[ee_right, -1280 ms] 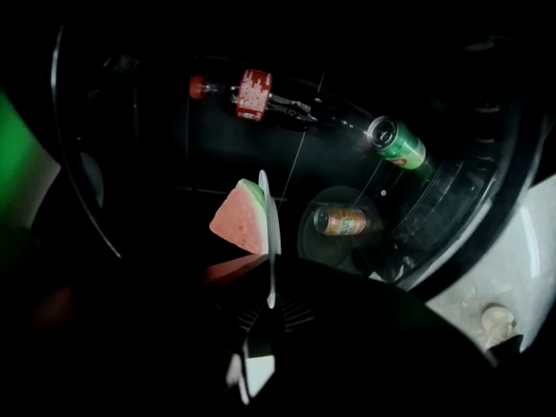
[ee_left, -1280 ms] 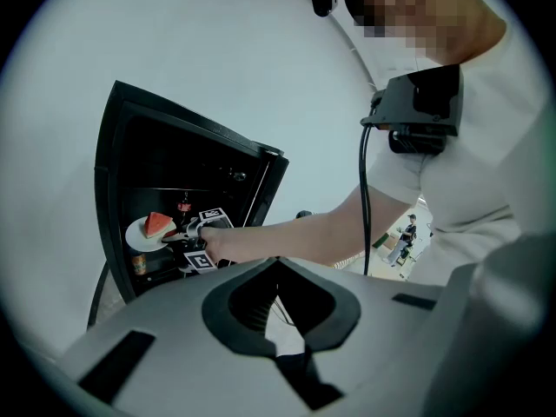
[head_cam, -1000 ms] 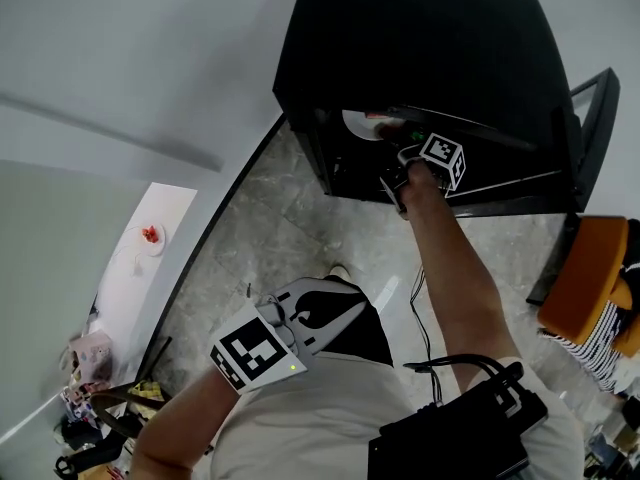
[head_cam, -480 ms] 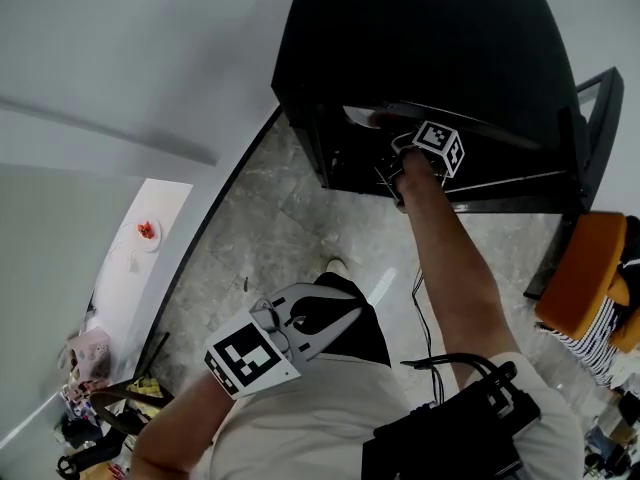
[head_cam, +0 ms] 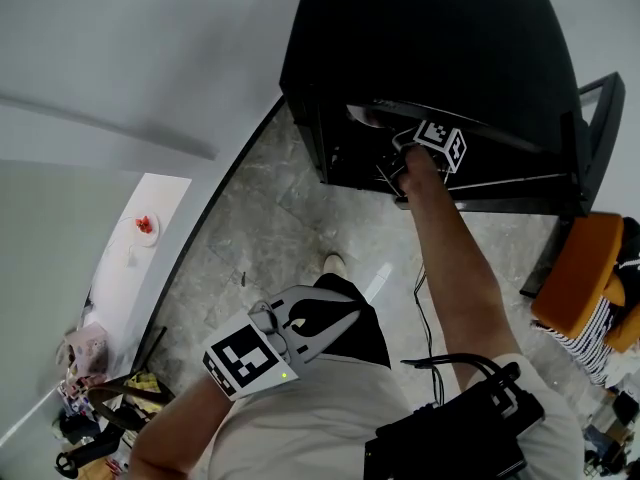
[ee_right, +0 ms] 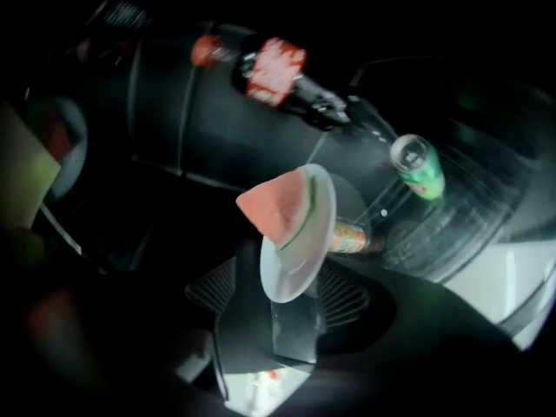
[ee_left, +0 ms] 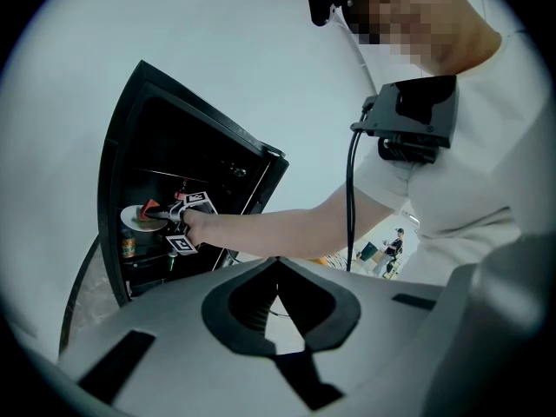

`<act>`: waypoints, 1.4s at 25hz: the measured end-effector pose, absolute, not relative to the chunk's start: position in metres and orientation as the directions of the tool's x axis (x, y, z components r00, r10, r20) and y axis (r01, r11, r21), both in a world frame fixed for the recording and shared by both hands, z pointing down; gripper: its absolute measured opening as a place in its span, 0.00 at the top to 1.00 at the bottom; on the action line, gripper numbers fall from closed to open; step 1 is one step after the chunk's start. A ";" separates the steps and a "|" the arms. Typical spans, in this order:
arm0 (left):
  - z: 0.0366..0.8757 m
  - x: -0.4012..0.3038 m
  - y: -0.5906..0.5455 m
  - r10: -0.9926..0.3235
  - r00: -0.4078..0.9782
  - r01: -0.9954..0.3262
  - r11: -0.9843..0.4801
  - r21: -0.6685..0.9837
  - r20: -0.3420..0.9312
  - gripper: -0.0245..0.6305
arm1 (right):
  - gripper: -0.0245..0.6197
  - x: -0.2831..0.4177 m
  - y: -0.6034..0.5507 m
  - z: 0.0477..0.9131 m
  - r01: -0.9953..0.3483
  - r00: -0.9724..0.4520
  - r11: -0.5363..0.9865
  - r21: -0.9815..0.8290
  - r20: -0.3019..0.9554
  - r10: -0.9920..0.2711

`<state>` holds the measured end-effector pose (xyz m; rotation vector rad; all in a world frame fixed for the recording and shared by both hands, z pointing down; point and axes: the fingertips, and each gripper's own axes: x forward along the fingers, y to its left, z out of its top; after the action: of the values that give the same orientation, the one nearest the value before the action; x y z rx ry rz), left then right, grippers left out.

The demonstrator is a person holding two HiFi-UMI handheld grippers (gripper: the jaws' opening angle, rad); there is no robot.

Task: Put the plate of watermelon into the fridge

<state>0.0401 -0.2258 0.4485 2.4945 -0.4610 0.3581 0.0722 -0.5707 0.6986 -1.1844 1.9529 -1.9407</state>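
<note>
Right claw [ee_right: 288,307] is deep in the fridge [head_cam: 430,48], jaws opening now. The plate [ee_right: 294,263] rim sits between them, with the pads coming away from it. The plate looks set down inside, watermelon [ee_right: 271,205] wedge on top, a green can [ee_right: 419,167] and a bottle [ee_right: 276,69] beyond it. I'd call this the release. Next I need to draw straight back without clipping that rim or tipping the wedge. Left claw [ee_left: 278,263] hangs by my waist, closed on nothing.
</note>
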 end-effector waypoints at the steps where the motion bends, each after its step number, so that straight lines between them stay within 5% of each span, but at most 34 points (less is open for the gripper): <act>1: 0.448 0.039 -0.226 -0.246 0.904 -0.400 -0.774 0.490 0.349 0.95 | 0.51 0.069 -0.570 0.696 -0.443 -0.687 -0.110 -0.890 0.416 -0.596; 7: 0.447 0.038 -0.229 -0.246 0.907 -0.398 -0.766 0.506 0.342 0.95 | 0.44 0.054 -0.561 0.684 -0.545 -0.724 0.074 -0.835 0.424 -0.545; 20: 0.439 0.044 -0.228 -0.225 0.915 -0.381 -0.755 0.533 0.336 0.95 | 0.44 0.050 -0.526 0.702 -0.821 -0.516 0.446 -0.355 0.795 -0.319; 35: 0.436 0.032 -0.222 -0.256 0.907 -0.408 -0.736 0.540 0.335 0.95 | 0.44 0.067 -0.513 0.711 -0.852 -0.359 0.491 -0.180 0.884 -0.299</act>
<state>0.0322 -0.2218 0.4365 2.4333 -0.4733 0.3164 0.0666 -0.5127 0.7110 -1.6813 3.3302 -1.4570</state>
